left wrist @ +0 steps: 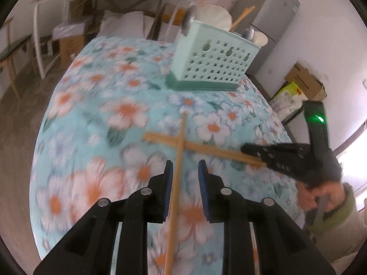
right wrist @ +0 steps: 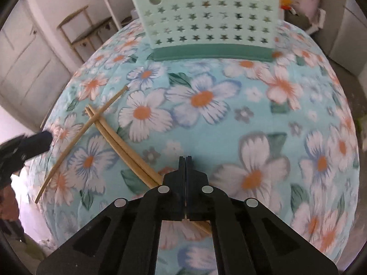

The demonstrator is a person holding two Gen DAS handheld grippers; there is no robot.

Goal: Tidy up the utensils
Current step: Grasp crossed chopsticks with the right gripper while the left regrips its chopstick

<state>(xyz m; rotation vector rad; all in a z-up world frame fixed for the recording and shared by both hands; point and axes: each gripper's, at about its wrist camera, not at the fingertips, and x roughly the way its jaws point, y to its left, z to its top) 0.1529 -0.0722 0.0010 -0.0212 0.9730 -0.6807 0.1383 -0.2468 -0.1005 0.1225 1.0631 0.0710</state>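
Observation:
Three wooden chopsticks lie on the floral tablecloth. A single chopstick (left wrist: 177, 158) lies across a pair of chopsticks (left wrist: 201, 149). My left gripper (left wrist: 183, 171) is open, with its blue pads on either side of the single chopstick, not closed on it. My right gripper (right wrist: 185, 160) is shut with nothing between its fingertips; the pair of chopsticks (right wrist: 119, 142) runs under it. It also shows in the left wrist view (left wrist: 270, 154), over the pair's end. The single chopstick (right wrist: 80, 135) shows at the left. A mint green utensil holder (left wrist: 213, 61) stands at the far side, also in the right wrist view (right wrist: 206, 11).
The holder has utensils and a chopstick (left wrist: 243, 17) standing in it. The round table (left wrist: 91, 119) drops off at its edges. A shelf (left wrist: 68, 4), a grey cabinet (left wrist: 275, 16) and cardboard boxes (left wrist: 305, 80) stand beyond it. A white door (right wrist: 25, 52) is at the left.

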